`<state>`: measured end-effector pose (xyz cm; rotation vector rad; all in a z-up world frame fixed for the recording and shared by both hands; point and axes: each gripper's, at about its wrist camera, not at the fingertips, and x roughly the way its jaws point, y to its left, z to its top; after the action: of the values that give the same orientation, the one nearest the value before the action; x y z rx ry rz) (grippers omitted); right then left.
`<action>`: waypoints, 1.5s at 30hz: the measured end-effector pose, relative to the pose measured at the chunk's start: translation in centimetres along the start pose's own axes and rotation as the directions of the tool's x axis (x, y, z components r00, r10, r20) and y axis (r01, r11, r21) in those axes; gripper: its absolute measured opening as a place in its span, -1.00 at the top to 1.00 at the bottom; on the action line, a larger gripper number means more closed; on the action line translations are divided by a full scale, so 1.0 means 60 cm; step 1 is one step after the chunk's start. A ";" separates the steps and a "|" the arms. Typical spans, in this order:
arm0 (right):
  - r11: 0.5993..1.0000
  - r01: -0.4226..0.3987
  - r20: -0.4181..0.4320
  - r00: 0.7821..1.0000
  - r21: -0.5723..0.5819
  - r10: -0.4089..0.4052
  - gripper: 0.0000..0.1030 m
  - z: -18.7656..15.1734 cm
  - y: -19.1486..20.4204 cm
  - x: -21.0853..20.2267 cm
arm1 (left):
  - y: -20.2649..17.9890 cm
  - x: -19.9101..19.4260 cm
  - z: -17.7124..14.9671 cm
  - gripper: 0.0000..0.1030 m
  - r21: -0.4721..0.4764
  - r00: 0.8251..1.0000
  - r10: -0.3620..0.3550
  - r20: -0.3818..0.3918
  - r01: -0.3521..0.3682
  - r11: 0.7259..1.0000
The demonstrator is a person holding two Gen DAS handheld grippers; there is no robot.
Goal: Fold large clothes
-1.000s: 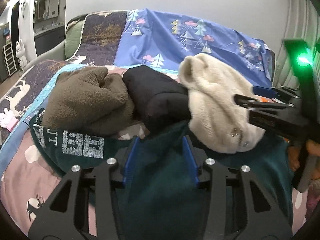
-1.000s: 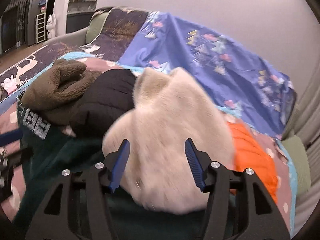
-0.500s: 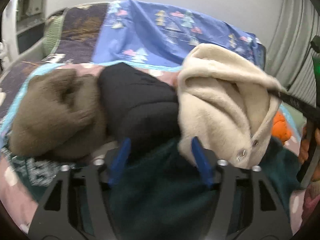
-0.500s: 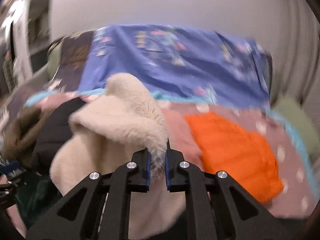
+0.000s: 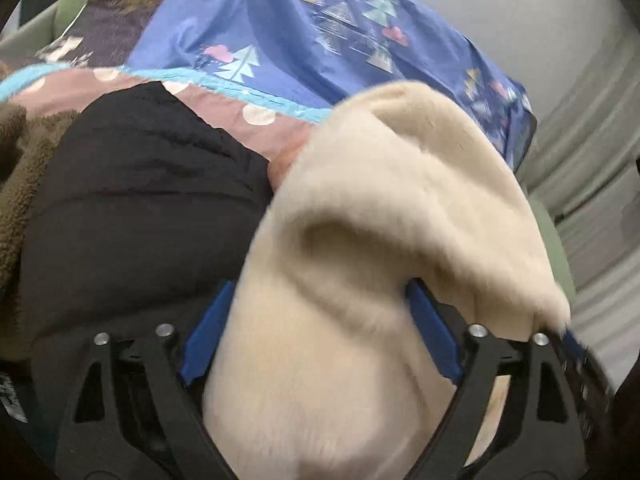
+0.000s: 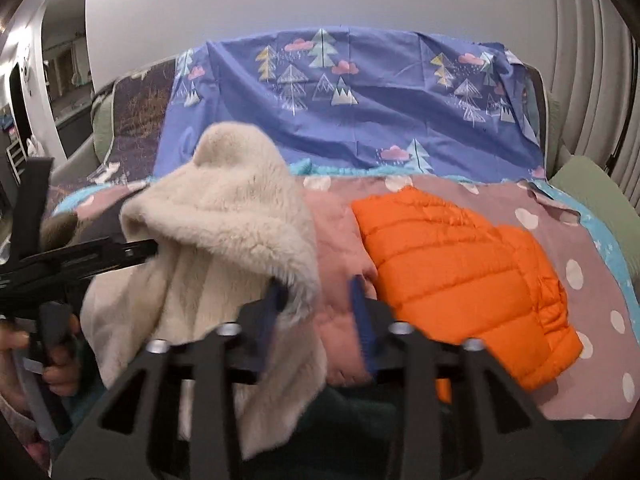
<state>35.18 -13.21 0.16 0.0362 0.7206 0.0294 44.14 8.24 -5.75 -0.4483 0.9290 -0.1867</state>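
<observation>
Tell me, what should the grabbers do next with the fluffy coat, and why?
Probably close the left gripper on the cream coat. Its opening jaws straddle the fleece without pinching, and the right gripper is opening beside the hem, so nothing seems to hold the coat.

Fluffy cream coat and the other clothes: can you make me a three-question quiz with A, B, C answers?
1. In the left wrist view, where is the black jacket?
A. left of the cream coat
B. on top of it
C. on the floor

2. What colour is the puffer jacket on the spotted blanket?
A. yellow
B. orange
C. purple

3. How is the cream coat lying?
A. on a hanger
B. folded in a flat, neat square
C. bunched up in a heap

Answers:
1. A, because its dark bulk lies to the left of the coat.
2. B, because it is bright orange.
3. C, because it stands up in rumpled folds.
</observation>
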 end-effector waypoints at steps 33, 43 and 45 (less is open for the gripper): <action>0.992 -0.082 0.129 0.989 0.098 0.069 0.76 0.030 -0.028 -0.066 | -0.121 -0.173 -0.011 0.87 0.394 0.900 0.208 0.383 -0.363 0.844; 0.997 -0.070 0.126 0.990 0.023 0.067 0.88 -0.115 -0.078 -0.183 | -0.040 -0.311 -0.232 -0.24 0.554 0.883 0.074 0.464 -0.354 0.753; 0.995 -0.090 0.121 0.989 0.038 0.085 0.74 -0.105 -0.079 -0.182 | -0.030 -0.317 -0.247 -0.29 0.562 0.883 0.084 0.461 -0.364 0.743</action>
<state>22.90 -18.24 2.41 0.1099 0.5993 0.0947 21.04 8.88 1.28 0.2686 0.4457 -0.1610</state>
